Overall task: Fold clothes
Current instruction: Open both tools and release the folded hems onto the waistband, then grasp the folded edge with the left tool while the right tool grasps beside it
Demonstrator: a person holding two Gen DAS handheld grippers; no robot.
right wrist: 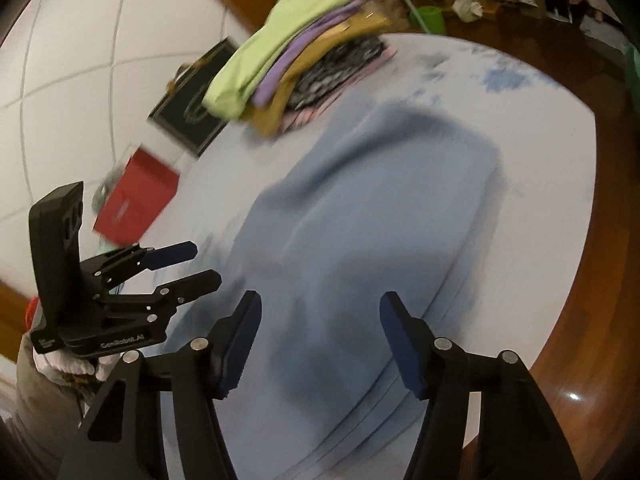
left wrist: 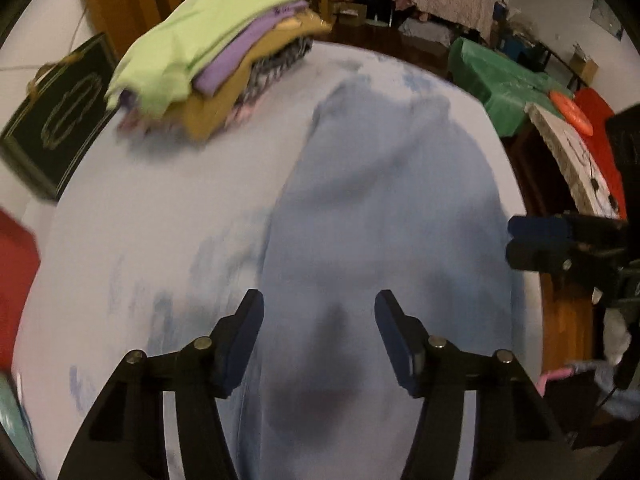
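We find the light-blue garment (right wrist: 360,216) lying flat mid-desk (left wrist: 140,220) near the folded stack (left wrist: 208,52), left claw (left wrist: 318,320) and right claw (right wrist: 320,320) spread and empty above it; a shallow pinch risks dragging layers apart.

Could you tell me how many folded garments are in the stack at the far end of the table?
5 that I can tell: green on top, then purple, mustard, a black-and-white patterned one, and pink at the bottom. Blur could hide more.
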